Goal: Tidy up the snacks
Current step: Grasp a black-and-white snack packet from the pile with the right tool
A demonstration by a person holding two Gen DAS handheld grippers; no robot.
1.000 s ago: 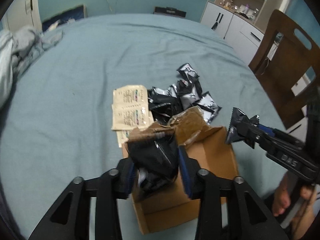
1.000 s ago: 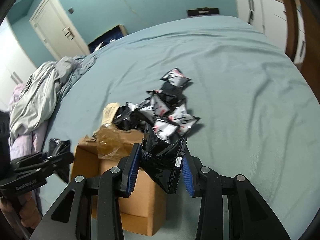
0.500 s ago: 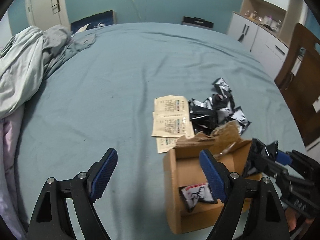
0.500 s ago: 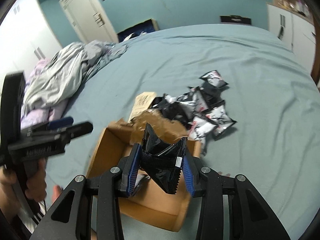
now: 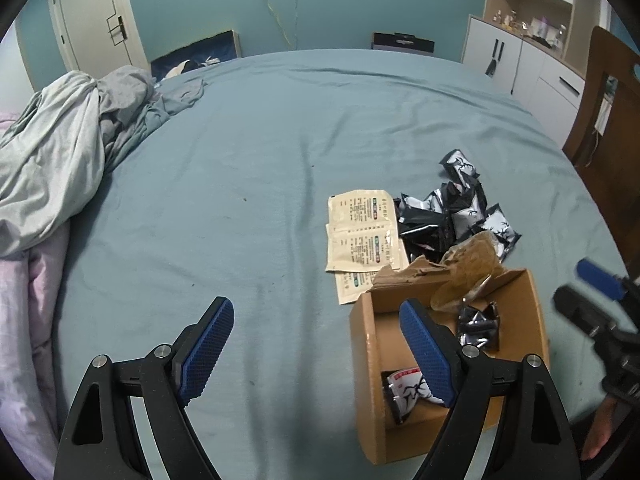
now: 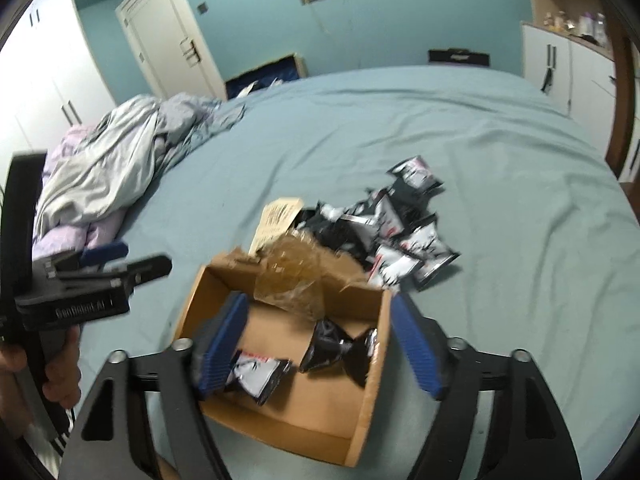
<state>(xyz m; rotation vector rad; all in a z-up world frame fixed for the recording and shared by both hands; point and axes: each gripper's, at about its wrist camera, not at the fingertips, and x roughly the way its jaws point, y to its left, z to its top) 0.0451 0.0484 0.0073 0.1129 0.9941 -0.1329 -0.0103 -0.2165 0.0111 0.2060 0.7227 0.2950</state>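
Hovered over cardboard box [image 6: 362, 380] on bed [image 6: 500, 168]: right gripper [image 6: 320, 344] opening, empty; left gripper [image 5: 316, 348] spread, empty.

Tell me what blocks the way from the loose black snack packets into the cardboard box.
The torn flap with crumpled tape stands up on the cardboard box edge facing the black packet pile. The top is otherwise open, so lifting packets over should clear it.
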